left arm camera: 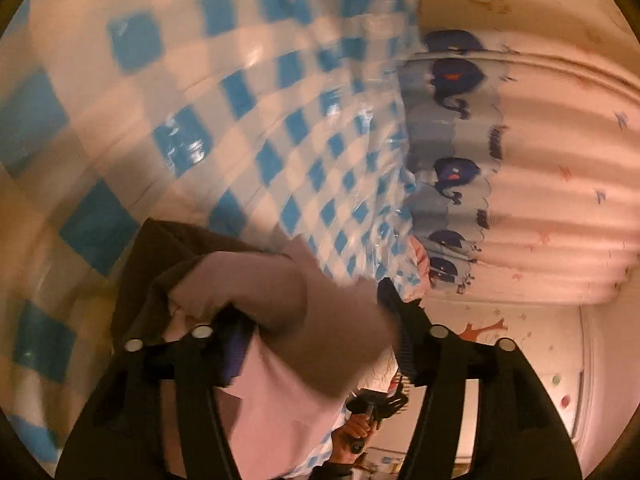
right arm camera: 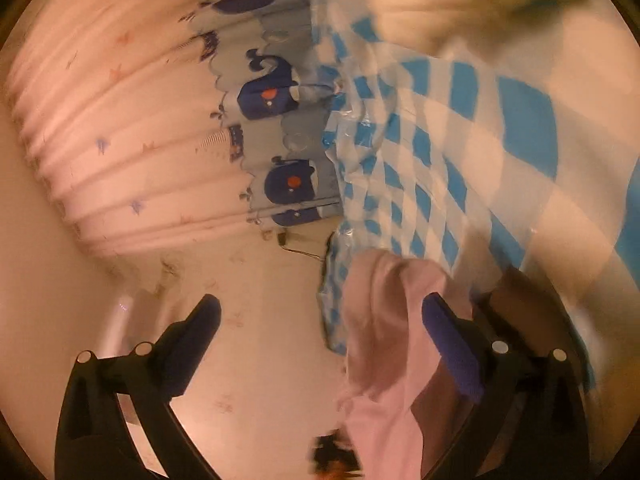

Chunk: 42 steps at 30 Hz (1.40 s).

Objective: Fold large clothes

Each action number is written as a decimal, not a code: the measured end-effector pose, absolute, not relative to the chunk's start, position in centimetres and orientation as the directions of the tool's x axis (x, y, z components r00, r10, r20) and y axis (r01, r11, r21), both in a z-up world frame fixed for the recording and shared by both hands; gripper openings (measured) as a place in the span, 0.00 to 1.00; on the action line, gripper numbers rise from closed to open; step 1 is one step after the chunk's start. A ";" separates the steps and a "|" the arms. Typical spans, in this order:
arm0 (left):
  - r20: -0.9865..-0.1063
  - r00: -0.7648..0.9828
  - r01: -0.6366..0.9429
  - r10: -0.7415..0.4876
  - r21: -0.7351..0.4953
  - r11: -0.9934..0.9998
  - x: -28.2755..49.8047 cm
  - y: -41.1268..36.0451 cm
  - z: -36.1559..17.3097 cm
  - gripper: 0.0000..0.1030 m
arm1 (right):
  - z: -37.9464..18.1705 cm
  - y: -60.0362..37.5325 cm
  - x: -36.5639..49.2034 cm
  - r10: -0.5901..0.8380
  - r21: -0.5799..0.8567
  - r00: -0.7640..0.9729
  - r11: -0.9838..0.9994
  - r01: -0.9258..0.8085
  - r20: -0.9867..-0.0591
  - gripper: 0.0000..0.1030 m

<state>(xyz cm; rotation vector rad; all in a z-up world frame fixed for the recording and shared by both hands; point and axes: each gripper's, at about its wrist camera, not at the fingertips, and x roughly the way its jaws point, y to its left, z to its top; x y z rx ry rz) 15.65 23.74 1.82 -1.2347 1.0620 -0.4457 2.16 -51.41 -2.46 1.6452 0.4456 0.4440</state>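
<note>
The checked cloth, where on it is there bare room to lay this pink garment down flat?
The checked cloth is bare beyond the pink garment, out to the whale curtain. It is crowded near the left fingers and right fingers, where the garment bunches.

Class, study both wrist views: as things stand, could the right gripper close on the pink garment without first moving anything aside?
Probably yes. The right gripper is open, and the pink garment already drapes over its right-hand finger, with nothing between the fingers blocking it. Blur hides how much cloth lies inside the gap.
</note>
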 end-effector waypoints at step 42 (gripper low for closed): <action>-0.612 0.716 0.226 -0.337 -0.253 0.941 12.7 0.1 -2.7 0.88 | -1.5 -23.1 12.3 0.242 0.185 0.682 0.970 -0.158 -0.690 0.93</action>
